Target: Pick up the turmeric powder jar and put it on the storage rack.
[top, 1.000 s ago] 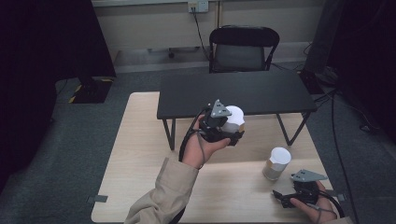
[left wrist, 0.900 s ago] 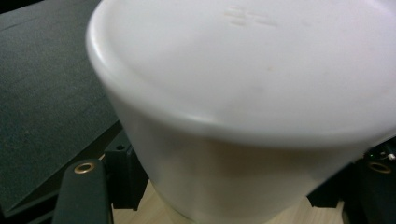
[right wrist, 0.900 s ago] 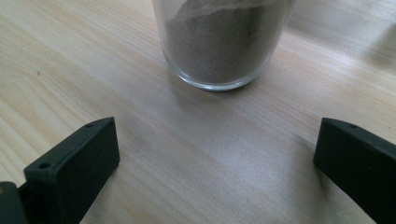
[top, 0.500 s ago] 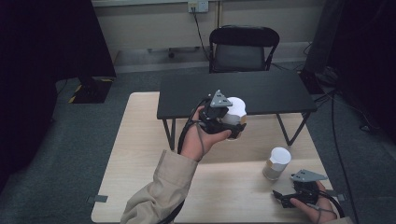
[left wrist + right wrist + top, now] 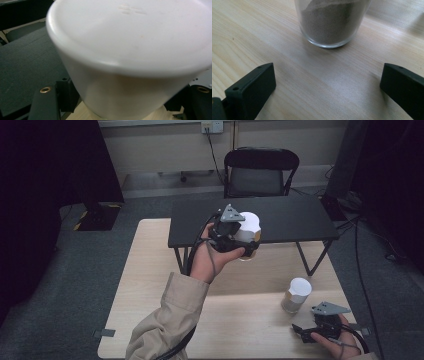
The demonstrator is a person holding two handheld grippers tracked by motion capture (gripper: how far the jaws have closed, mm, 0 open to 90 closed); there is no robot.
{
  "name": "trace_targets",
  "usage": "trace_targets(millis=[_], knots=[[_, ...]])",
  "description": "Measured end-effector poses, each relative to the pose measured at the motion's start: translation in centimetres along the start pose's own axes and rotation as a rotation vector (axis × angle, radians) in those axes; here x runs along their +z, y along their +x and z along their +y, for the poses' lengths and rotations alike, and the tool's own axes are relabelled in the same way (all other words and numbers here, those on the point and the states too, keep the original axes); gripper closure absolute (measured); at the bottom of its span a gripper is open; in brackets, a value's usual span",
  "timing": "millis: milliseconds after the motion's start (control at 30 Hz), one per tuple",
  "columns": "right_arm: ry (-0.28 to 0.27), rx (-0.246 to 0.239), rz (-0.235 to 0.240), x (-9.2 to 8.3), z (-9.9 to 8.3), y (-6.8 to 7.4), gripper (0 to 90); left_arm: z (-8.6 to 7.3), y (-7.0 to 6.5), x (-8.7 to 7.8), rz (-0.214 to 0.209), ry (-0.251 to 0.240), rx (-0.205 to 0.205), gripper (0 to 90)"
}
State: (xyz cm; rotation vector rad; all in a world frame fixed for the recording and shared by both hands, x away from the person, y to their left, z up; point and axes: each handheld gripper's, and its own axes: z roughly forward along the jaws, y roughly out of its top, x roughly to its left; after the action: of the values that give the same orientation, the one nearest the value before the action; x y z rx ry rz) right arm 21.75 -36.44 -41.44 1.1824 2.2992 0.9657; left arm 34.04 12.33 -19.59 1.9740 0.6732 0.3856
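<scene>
My left gripper (image 5: 244, 243) is shut on a white cup (image 5: 248, 224) and holds it in the air over the near edge of the black table. In the left gripper view the cup (image 5: 130, 50) looms close, wide at the top and narrowing downward, with a black jaw on each side of its lower wall. A glass jar (image 5: 296, 295) with a white lid and brown powder stands on the wooden table at the right. My right gripper (image 5: 301, 330) rests just in front of it. Its jaws stand wide apart, with bare wood between them and the jar (image 5: 329, 25) a little ahead.
The light wooden table (image 5: 150, 285) runs under a low black table (image 5: 290, 222) at its far side. A black chair (image 5: 260, 170) stands behind that. Cables (image 5: 367, 270) trail over the grey floor at the right. A dark curtain hangs at the left.
The left hand has lifted the white cup higher and slightly farther away, towards the black table. The right gripper and the jar have stayed where they were.
</scene>
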Motion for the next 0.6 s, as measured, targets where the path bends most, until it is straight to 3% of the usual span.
trace_targets(millis=[600], knots=[[0.0, -0.002, 0.002, 0.0, 0.0, 0.0, 0.0, 1.2, 1.5, -0.4, 0.062, -0.017, -0.039, 30.2]])
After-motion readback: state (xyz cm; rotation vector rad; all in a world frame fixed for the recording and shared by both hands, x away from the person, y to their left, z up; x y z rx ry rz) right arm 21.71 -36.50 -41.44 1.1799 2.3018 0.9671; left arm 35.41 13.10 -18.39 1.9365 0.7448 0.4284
